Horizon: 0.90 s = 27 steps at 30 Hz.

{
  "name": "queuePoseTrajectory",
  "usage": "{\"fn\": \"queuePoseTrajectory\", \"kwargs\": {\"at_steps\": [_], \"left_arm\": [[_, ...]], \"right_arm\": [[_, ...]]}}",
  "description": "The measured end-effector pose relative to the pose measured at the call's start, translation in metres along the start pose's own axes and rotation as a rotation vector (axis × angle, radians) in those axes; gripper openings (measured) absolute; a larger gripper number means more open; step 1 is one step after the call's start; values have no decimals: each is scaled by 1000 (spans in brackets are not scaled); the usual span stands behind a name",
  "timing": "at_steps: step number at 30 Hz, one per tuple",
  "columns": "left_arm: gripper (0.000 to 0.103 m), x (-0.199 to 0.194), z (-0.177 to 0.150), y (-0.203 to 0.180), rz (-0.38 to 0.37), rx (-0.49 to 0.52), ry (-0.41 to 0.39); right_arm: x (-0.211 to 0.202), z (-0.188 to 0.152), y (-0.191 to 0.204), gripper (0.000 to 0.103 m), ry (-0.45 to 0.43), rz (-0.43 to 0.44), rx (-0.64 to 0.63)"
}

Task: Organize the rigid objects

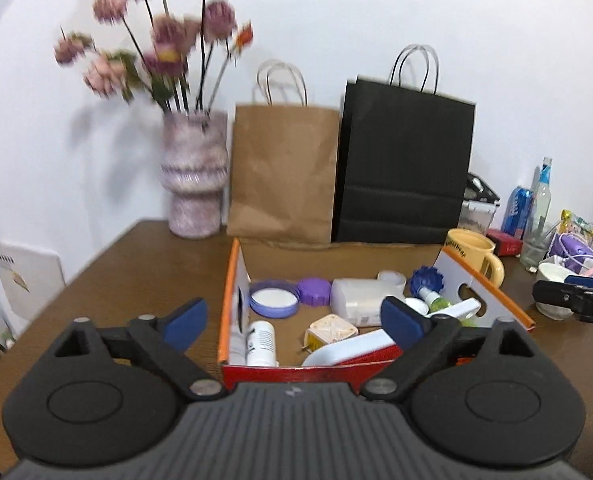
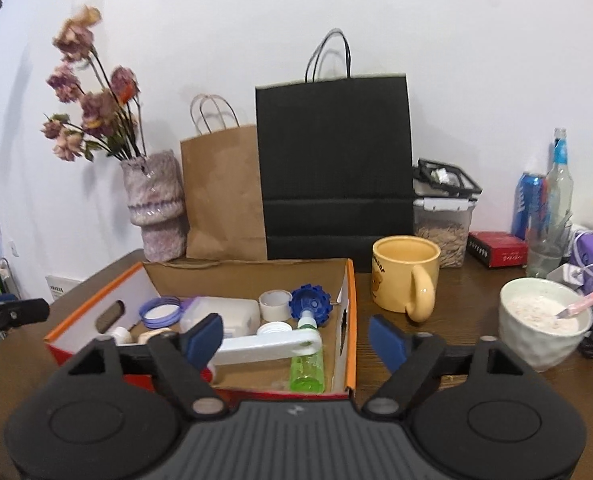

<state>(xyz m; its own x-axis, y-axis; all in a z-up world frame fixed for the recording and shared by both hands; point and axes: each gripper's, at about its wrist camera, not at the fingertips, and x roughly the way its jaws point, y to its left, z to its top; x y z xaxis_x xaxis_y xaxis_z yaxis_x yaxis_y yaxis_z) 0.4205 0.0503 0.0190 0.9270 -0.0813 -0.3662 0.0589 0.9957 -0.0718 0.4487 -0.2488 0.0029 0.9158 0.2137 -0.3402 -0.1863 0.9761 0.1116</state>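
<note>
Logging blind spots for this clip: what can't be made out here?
- Flowers: motion-blurred, left wrist view.
- Contents of the brown bag and black bag: hidden by their walls, both views.
- Box front corner: covered by the left gripper.
- Mug print: partly turned away.

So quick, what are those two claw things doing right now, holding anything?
Left gripper: open, fingers wide apart, holding nothing.
Right gripper: open, fingers wide apart, holding nothing.
</note>
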Motion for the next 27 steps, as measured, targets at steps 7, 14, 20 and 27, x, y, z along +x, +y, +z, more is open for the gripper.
{"fn": "queuePoseTrajectory", "kwargs": {"at_steps": [7, 14, 20, 27], "left_arm": [[101, -79, -14, -20, 35, 58, -101], [103, -161, -44, -40, 23, 78, -170], [103, -219, -77, -54, 28, 96, -208], [103, -270, -112, -60, 62, 75, -218]], "right_arm": [[-68, -18, 13, 86, -53, 15, 22], [-141, -49, 38, 88, -64, 32, -10], [-203, -78, 60, 102, -101, 25, -48], [-259, -115, 78, 102, -97, 36, -75]]}}
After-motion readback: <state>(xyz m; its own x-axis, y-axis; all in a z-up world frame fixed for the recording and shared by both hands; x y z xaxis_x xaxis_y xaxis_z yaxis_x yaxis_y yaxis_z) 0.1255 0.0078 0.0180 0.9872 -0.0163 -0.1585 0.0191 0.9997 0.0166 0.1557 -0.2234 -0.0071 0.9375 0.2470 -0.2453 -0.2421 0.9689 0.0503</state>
